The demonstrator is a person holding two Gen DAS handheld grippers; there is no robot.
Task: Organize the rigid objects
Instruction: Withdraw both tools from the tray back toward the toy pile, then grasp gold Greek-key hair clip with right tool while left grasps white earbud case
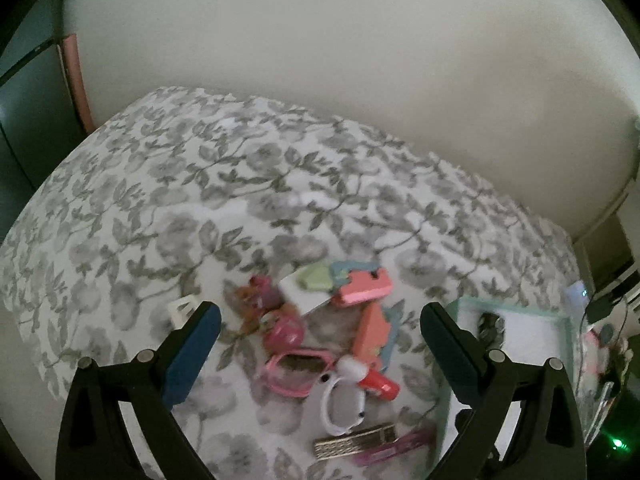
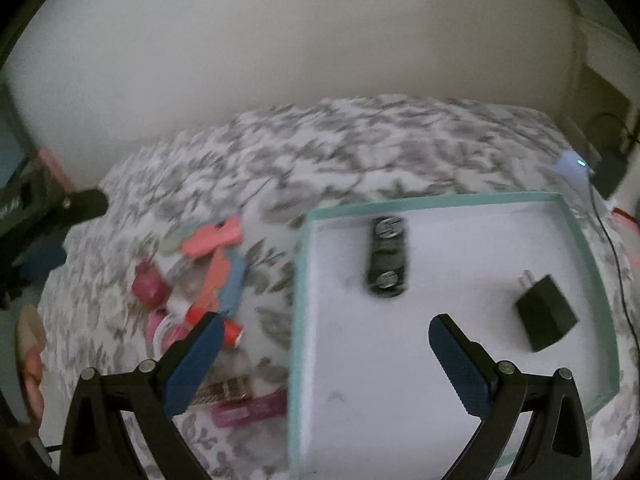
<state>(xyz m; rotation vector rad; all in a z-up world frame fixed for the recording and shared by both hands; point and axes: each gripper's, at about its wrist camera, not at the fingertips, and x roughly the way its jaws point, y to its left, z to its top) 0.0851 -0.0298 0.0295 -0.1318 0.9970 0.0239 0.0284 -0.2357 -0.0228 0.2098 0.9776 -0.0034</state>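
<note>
A: How far along?
B: Early. The tray (image 2: 592, 264), right of frame, holds only a charger (image 2: 546, 314) and a battery holder (image 2: 387, 256).
A: The rest?
B: The toys (image 1: 328, 328) lie heaped on the bed (image 1: 160, 200), lower centre. Left claw (image 1: 320, 316) and right claw (image 2: 324, 324) both gape wide, empty.

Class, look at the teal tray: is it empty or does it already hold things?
Not empty. The tray holds two things: a black charger and a dark battery holder; most of its white floor is bare.

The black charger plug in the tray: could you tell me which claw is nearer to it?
Right. The right claw hovers open over the tray beside the charger plug; the left claw is over the toy pile.
</note>
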